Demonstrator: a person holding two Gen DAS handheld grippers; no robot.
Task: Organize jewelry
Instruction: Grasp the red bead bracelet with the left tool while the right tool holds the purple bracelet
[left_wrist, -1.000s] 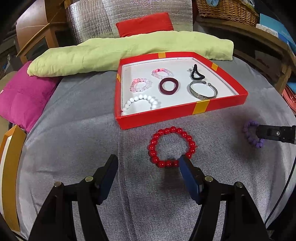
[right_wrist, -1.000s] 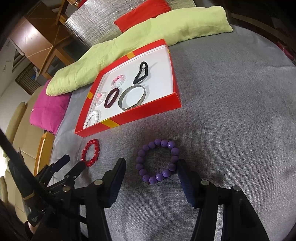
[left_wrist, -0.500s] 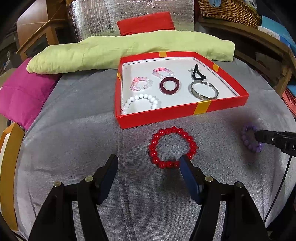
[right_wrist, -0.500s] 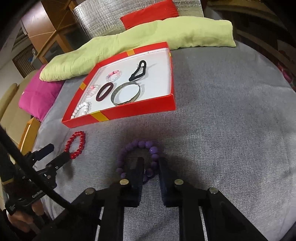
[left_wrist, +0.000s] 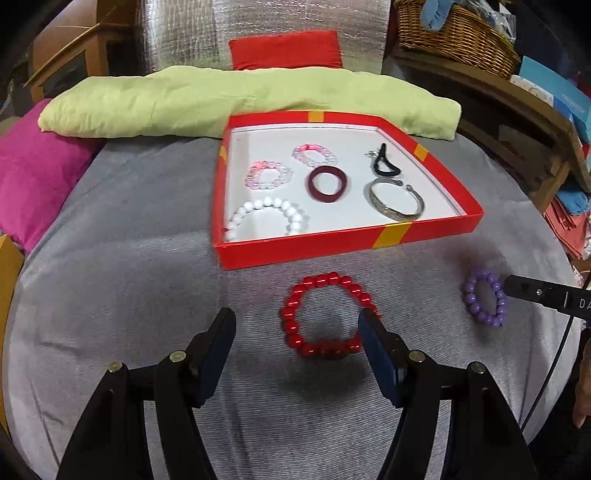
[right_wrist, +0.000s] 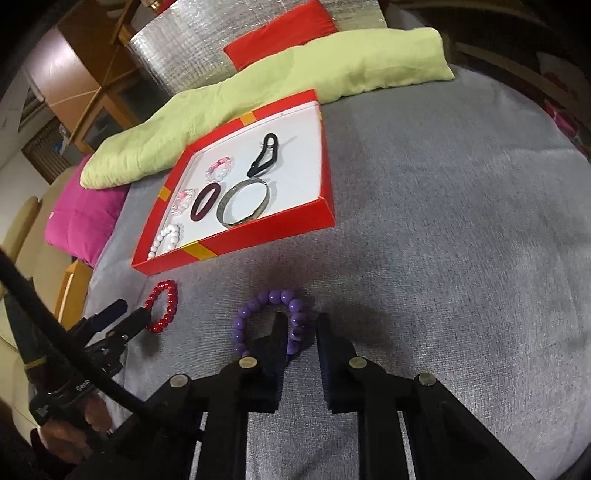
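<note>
Right gripper (right_wrist: 300, 334): nipped onto purple round-bead bracelet (right_wrist: 258, 314), near beads hidden.
Left gripper (left_wrist: 297, 334): spread, empty; red glossy-bead bracelet (left_wrist: 325, 317) partly covered.

The grey surface (right_wrist: 461, 229) lies bare at 3 o'clock of the red tray (right_wrist: 273, 230), leaving wide room to pass there. In front of the tray, at its 6 o'clock, the red bead bracelet (left_wrist: 327, 319) and the purple bead bracelet (right_wrist: 273, 321) lie well apart, with an open lane between them. The tray's low wall rims its floor, which is crowded on the left half and freer at the right corner. At 12 o'clock the green cushion (left_wrist: 221, 103) presses against the tray's far wall, blocking that side.
</note>
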